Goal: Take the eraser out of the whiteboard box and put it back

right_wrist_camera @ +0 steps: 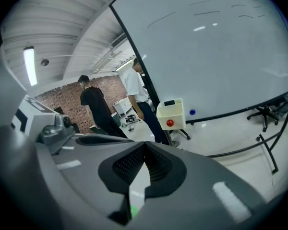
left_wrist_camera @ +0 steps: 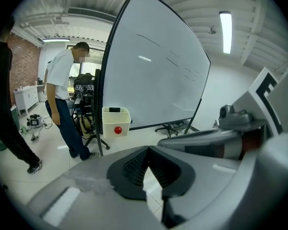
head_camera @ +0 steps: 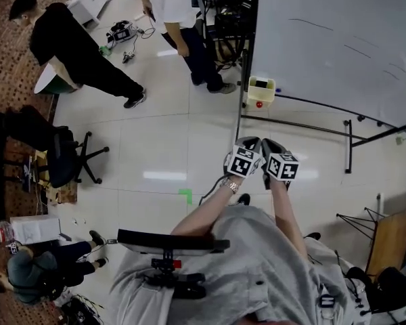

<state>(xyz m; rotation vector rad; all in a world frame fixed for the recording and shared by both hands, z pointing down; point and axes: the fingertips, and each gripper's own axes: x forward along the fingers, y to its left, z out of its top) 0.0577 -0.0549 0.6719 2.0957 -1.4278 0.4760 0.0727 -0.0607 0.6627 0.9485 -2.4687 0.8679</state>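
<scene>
A cream whiteboard box (head_camera: 260, 92) with a red dot hangs at the lower left corner of the whiteboard (head_camera: 331, 39). A dark eraser (left_wrist_camera: 114, 109) pokes out of its top, also visible in the right gripper view as the eraser (right_wrist_camera: 170, 102) in the box (right_wrist_camera: 171, 115). My left gripper (head_camera: 249, 143) and right gripper (head_camera: 271, 144) are held side by side in front of my body, well short of the box and pointing toward it. The left gripper (left_wrist_camera: 148, 148) has its jaws closed tip to tip with nothing between them. The right gripper (right_wrist_camera: 145, 143) is shut and empty too.
The whiteboard's stand legs (head_camera: 348, 137) spread over the floor to the right of the box. One person in white (head_camera: 179, 19) stands just left of the board, another in black (head_camera: 74, 46) farther left. An office chair (head_camera: 71, 158), a green floor mark (head_camera: 185, 195) and a wooden board (head_camera: 391, 239) are around me.
</scene>
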